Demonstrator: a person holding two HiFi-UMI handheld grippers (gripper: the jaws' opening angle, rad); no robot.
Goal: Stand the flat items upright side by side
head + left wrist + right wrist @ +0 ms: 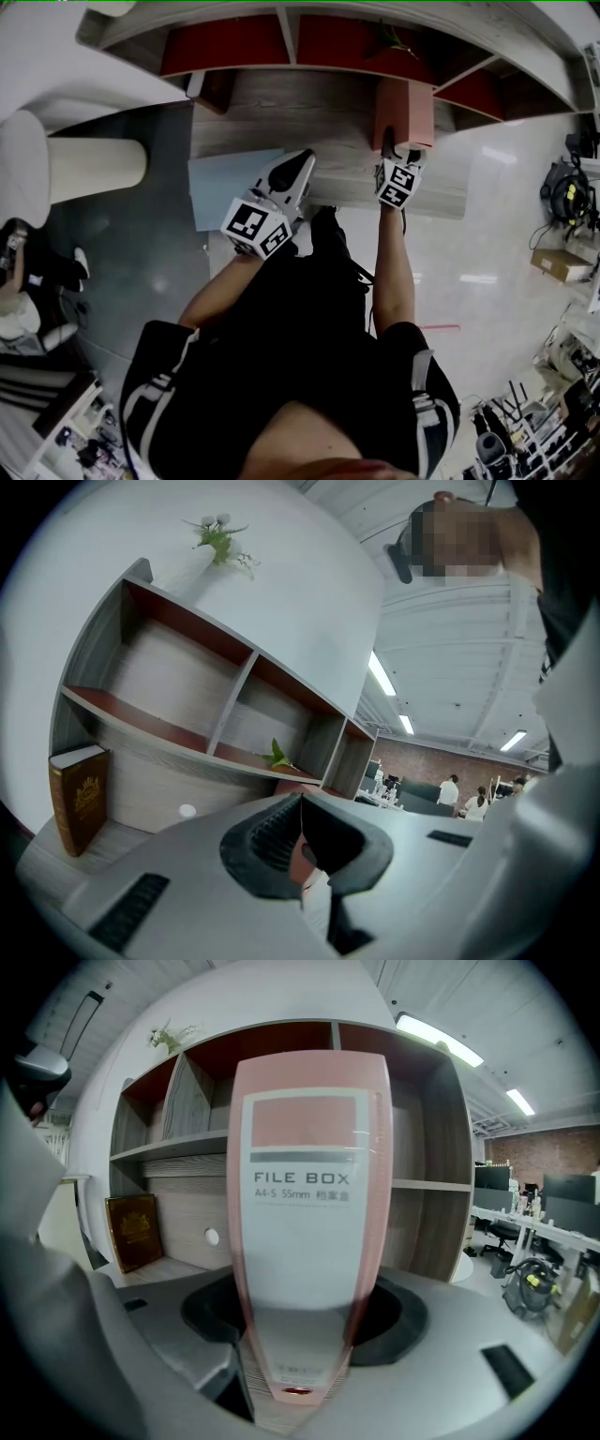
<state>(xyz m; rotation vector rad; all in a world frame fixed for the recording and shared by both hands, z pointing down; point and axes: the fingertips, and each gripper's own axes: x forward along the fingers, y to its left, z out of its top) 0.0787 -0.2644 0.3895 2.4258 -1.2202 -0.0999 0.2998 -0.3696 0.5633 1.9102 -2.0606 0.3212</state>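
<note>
Progress check, roughly halfway by my guess. The right gripper [300,1330] is clamped on the spine end of a pink file box [309,1194], and the box is upright with its bottom edge down on the wooden desk [281,103] under the shelf unit [291,37]. Over at the left end of that desk a brown book [133,1232] already stands on end, so that one looks done. The box is well apart from it, though, nowhere near side by side. There's also a pale blue flat thing [230,187] (folder or sheet, can't tell) that looks to be lying flat at the near left corner of the desk, right beside the left gripper [302,164]. That gripper has its jaws pinched fully together with nothing gripped between them, and it hovers in front of the desk without touching anything I can make out. So what's left, as I read it: slide or carry the box over next to the book, let go without tipping it, then get the blue item up on its edge alongside them.
</note>
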